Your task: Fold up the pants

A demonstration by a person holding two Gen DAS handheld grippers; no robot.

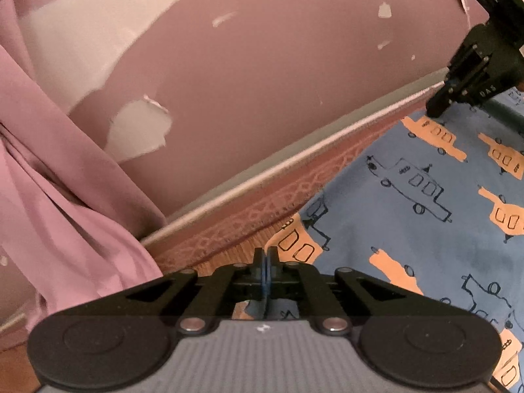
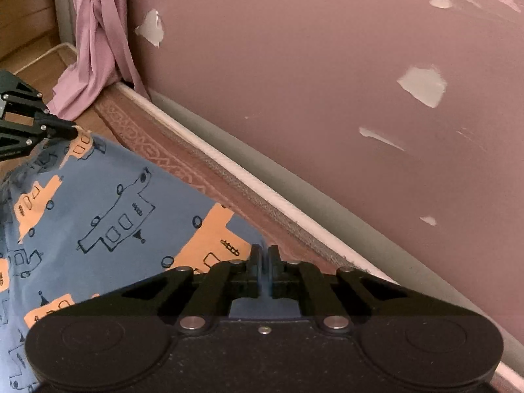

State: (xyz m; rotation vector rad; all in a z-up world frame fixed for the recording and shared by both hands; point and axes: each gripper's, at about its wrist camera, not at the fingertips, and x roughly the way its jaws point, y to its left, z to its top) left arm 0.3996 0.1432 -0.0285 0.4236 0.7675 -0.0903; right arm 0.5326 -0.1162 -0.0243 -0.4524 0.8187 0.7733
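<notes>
The pants [image 1: 409,196] are clamped at separate corners by the closed left gripper [image 1: 266,262] and right gripper [image 2: 264,258] (wooden floor [image 2: 29,42] is seen best in the right view).

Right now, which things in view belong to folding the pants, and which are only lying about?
Part of the job:
- pants, blue with orange print
- left tongs, shut on the pants
- right tongs, shut on the pants

Only lying about:
- pink curtain
- wall with peeling paint
- patterned rug edge
</notes>
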